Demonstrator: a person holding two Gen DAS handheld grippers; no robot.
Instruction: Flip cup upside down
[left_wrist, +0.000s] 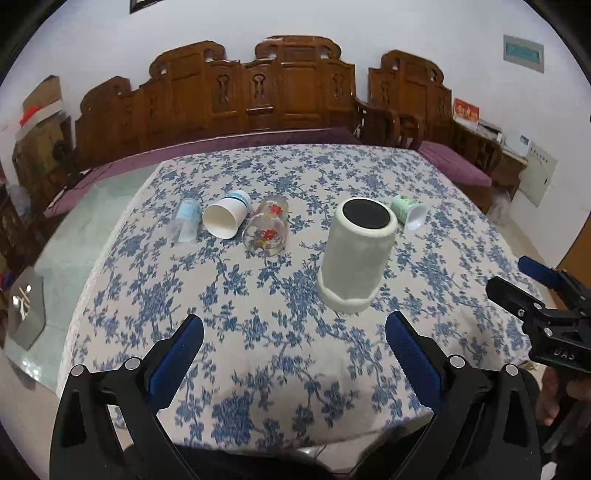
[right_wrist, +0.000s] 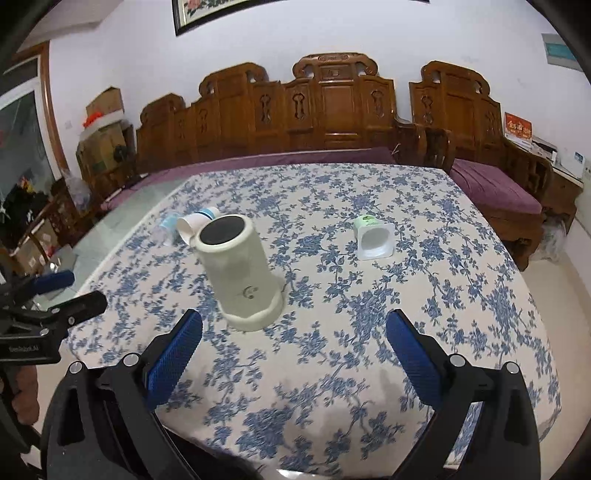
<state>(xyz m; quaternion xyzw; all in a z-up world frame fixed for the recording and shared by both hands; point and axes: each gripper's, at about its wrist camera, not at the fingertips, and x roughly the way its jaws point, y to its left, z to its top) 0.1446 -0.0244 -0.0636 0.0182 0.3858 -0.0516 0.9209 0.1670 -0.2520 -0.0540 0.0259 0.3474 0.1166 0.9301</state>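
A tall cream cup stands mouth-down on the floral tablecloth, its dark base facing up. It also shows in the right wrist view. My left gripper is open and empty, just short of the cup, which lies ahead to its right. My right gripper is open and empty, with the cup ahead to its left. Each gripper shows at the edge of the other's view: the right gripper and the left gripper.
A white paper cup, a flowered glass and a clear plastic cup lie on their sides at the left. A small green-white cup lies at the right. A carved wooden bench stands behind the table.
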